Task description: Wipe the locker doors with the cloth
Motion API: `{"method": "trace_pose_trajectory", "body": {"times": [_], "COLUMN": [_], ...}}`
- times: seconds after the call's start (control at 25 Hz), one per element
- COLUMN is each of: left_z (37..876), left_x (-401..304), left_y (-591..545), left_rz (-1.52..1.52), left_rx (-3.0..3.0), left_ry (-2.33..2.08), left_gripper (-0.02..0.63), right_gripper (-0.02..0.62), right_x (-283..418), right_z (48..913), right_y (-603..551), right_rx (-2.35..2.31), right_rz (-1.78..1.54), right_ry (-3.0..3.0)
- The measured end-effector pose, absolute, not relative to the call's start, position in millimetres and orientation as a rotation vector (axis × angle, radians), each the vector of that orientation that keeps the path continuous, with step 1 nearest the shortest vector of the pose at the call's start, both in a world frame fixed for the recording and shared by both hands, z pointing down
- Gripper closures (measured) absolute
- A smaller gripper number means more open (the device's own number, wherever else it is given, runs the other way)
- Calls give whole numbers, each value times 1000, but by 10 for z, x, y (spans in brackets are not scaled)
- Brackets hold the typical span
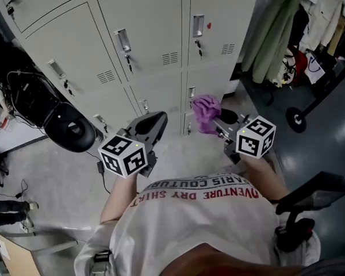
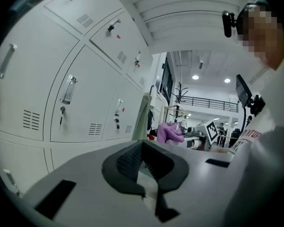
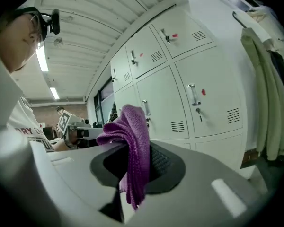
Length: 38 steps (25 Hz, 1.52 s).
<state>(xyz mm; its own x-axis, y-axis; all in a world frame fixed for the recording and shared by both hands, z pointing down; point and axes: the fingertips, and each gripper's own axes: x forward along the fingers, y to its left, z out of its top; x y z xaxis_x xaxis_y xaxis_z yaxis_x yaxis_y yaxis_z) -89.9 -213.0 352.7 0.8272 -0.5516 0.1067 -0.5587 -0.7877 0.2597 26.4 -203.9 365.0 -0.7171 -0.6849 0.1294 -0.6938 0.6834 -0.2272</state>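
Pale grey locker doors (image 1: pixel 144 33) with small handles and keys fill the wall ahead and show too in the left gripper view (image 2: pixel 80 103) and the right gripper view (image 3: pixel 203 98). A purple cloth (image 1: pixel 207 112) is bunched in my right gripper (image 1: pixel 218 122), which is shut on it; the cloth (image 3: pixel 135 145) drapes over the jaws of the right gripper (image 3: pixel 137 169). It hangs a short way in front of the lower doors, not touching them. My left gripper (image 1: pixel 155 122) is held beside it, shut on nothing (image 2: pixel 144 162). From there the cloth (image 2: pixel 169 132) shows to the right.
A black helmet-like object (image 1: pixel 72 131) and a dark bag with cables (image 1: pixel 23 91) lie on the floor at the left of the lockers. Coats (image 1: pixel 276 27) hang to the right, by a wheeled black stand (image 1: pixel 310 102). Another black stand (image 1: pixel 310 194) is at my right side.
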Motion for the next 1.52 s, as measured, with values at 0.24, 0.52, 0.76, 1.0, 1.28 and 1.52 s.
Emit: {"method": "trace_pose_trajectory", "body": {"times": [0.24, 0.52, 0.76, 1.0, 1.28, 1.52], "left_z": [3359, 3715, 3723, 3329, 3257, 3310], "left_x": [-880, -339, -217, -488, -1099, -1865], "left_y": [-1053, 1088, 2604, 3544, 4432, 5198], "left_rz": [79, 139, 204, 136, 154, 173], "left_rx": [2792, 2786, 2748, 2773, 2788, 2770], "left_ry": [-907, -803, -779, -838, -869, -887], "left_gripper": [606, 606, 606, 606, 606, 606], "right_gripper": [534, 534, 534, 534, 534, 534], "right_x": [59, 381, 363, 109, -553, -1132], "right_z": [3419, 3689, 3689, 3435, 3408, 3353], "right_y": [-1080, 1057, 2532, 3493, 4376, 5127], "right_rx": [1068, 1138, 1086, 1010, 990, 1059], "right_rz": [373, 404, 448, 417, 352, 339], "right_ry": [-2926, -2875, -2888, -2942, -2915, -2916]}}
